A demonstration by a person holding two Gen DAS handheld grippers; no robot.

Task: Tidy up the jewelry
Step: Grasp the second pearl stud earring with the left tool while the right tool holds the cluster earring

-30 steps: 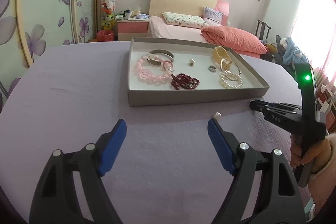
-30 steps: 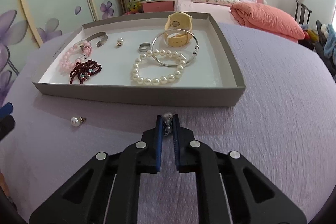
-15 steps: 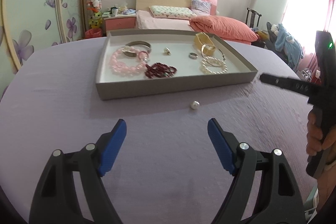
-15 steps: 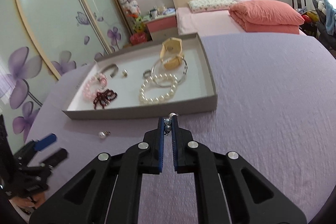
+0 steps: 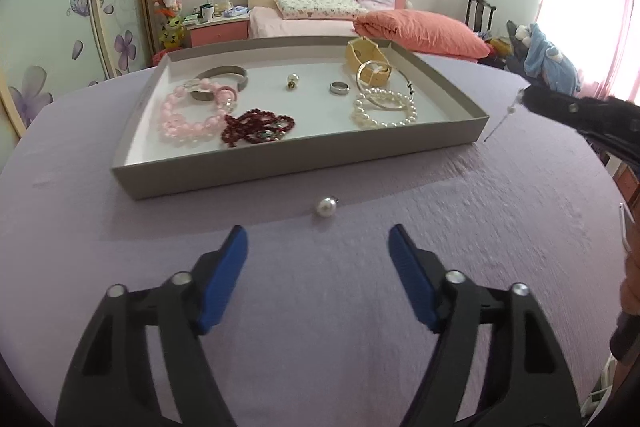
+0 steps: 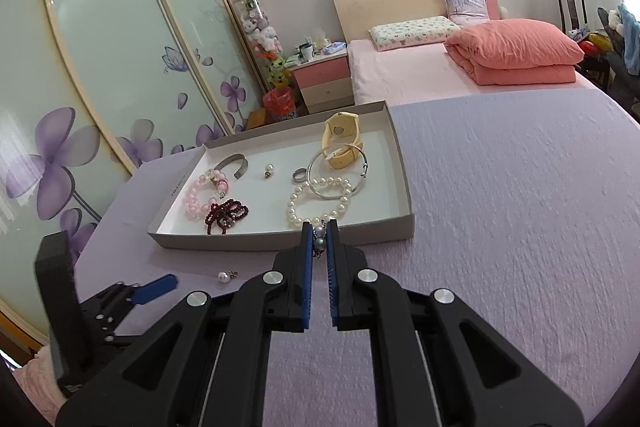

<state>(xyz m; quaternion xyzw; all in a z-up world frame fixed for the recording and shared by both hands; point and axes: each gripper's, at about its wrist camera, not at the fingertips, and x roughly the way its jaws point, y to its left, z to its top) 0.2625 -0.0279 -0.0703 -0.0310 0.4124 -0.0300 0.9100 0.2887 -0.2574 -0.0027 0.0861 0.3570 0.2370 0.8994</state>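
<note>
Pearl earring just beyond open left hand-held gripper

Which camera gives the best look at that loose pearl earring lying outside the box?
The left wrist view: the round white pearl earring lies close and unobstructed on the purple cloth, ahead of the open left gripper. The right wrist view shows it small, low left.

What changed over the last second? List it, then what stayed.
The right gripper, still shut on the dangling earring, rose off the cloth, beside the tray. The left gripper swung toward the loose pearl earring, still open. Tray contents unchanged.
</note>
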